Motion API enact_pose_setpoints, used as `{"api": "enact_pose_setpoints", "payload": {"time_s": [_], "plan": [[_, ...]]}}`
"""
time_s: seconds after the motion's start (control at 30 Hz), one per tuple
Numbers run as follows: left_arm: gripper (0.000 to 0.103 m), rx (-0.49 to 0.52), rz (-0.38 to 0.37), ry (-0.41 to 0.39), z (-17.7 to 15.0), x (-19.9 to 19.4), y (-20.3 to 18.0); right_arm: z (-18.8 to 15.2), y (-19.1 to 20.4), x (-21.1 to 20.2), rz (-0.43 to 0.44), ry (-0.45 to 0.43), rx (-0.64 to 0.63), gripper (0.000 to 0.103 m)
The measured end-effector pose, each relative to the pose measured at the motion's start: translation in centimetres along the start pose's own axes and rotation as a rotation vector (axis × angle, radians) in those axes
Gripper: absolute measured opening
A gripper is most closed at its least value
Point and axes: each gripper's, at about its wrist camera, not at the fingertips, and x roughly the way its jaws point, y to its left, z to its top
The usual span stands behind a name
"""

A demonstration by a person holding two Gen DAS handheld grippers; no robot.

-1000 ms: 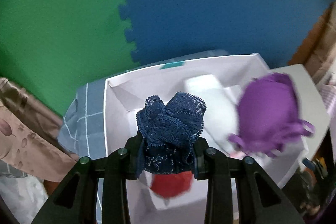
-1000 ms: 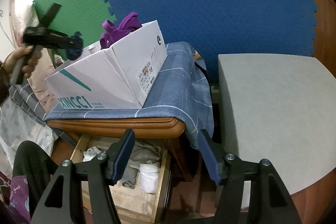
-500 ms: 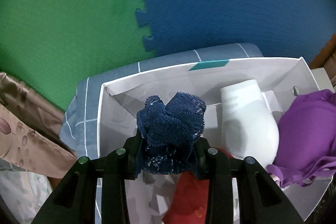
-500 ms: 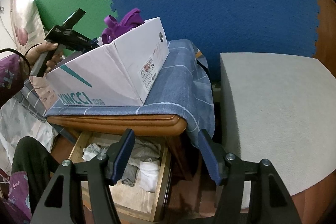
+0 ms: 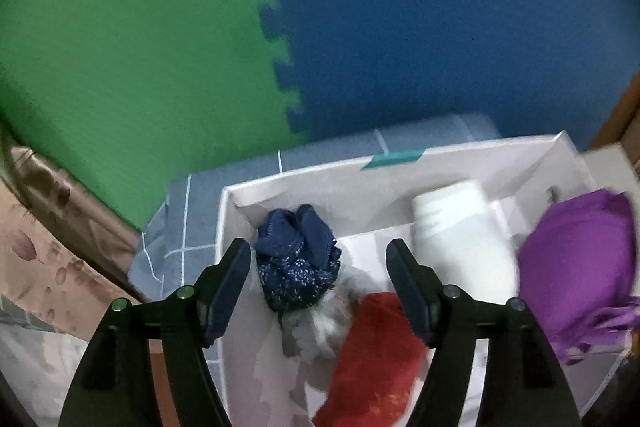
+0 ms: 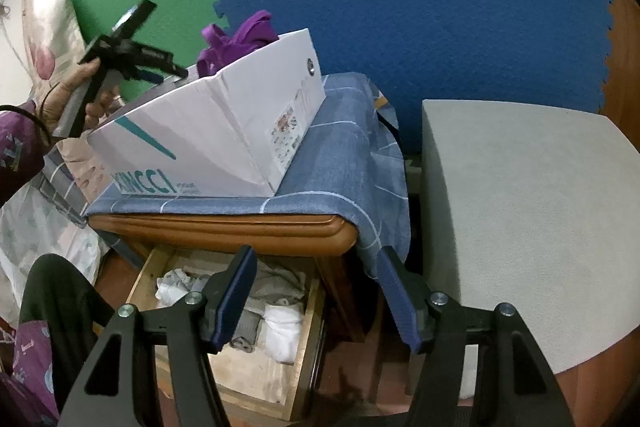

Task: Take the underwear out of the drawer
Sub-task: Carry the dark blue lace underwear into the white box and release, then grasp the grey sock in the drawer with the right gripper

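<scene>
The navy underwear point(image 5: 298, 259) lies in the white box point(image 5: 460, 151), between my left gripper point(image 5: 318, 267) fingers and touching neither. That gripper is wide apart, empty. My right gripper point(image 6: 316, 291) hangs spread, empty, above the drawer point(image 6: 240, 359).

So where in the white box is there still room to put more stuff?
The white box has bare floor at its left end, between the navy underwear and the left wall. The right side is crowded: red garment, white garment and purple bra sit close together.
</scene>
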Motion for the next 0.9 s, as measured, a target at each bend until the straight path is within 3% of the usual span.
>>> {"api": "enact_pose_setpoints", "payload": {"time_s": [0.07, 0.17, 0.2, 0.27, 0.33, 0.43, 0.67, 0.83, 0.9], "plan": [[0.068, -0.043, -0.061, -0.106, -1.1, -3.2, 0.7, -0.1, 0.3, 0.0, 0.016, 0.002, -0.021, 0.064], [0.089, -0.081, -0.093, -0.267, -3.7, -8.1, 1.7, -0.2, 1.1, 0.2, 0.035, 0.017, -0.059, 0.064], [0.096, -0.094, -0.104, -0.306, -4.7, -9.3, 2.1, -0.3, 1.5, 0.4, 0.041, 0.028, -0.076, 0.064], [0.098, -0.128, -0.145, -0.381, -7.7, -11.9, 3.1, -0.4, 2.2, 0.8, 0.061, 0.050, -0.106, 0.064], [0.102, -0.133, -0.167, -0.406, -10.2, -13.2, 3.9, -0.7, 3.3, 1.2, 0.083, 0.080, -0.150, 0.064], [0.102, -0.129, -0.149, -0.395, -15.0, -14.1, 5.1, -1.4, 5.7, 2.7, 0.118, 0.170, -0.242, 0.064], [0.102, -0.186, -0.165, -0.264, -24.9, -11.6, 8.1, -4.5, 11.7, 7.1, 0.176, 0.357, -0.431, 0.064], [0.102, -0.278, -0.211, -0.226, -28.9, -9.7, 9.4, -6.8, 15.5, 11.4, 0.194, 0.479, -0.552, 0.063], [0.102, -0.340, -0.246, -0.221, -29.9, -8.9, 10.1, -7.4, 16.3, 13.3, 0.190, 0.533, -0.586, 0.056]]}}
